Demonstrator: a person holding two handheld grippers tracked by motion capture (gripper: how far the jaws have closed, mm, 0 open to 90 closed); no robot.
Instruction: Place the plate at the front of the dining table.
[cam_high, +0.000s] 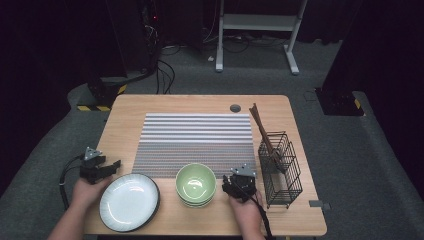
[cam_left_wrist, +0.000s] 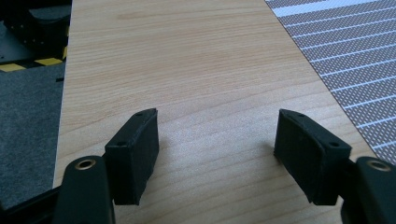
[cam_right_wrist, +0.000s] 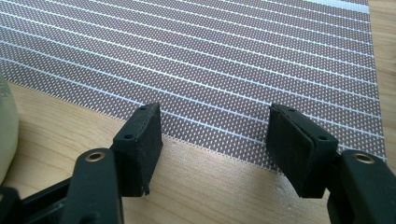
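Resting on a wooden table (cam_high: 200, 102) — left gripper (cam_high: 107, 167), jaws wide and empty, just left of a white plate (cam_high: 129, 201). Green bowls (cam_high: 195, 185) sit stacked beside it, then the right gripper (cam_high: 235, 183) — also wide, empty — near a striped mat (cam_high: 197, 137).

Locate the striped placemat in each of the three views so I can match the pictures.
High view: the striped placemat lies flat in the middle of the wooden table, beyond the green bowl.
Left gripper view: its corner fills the upper right, right of the open jaws.
Right gripper view: it spans the upper picture, its near edge just past the open jaws.
Shared landmark: the placemat's edge against the light wood.
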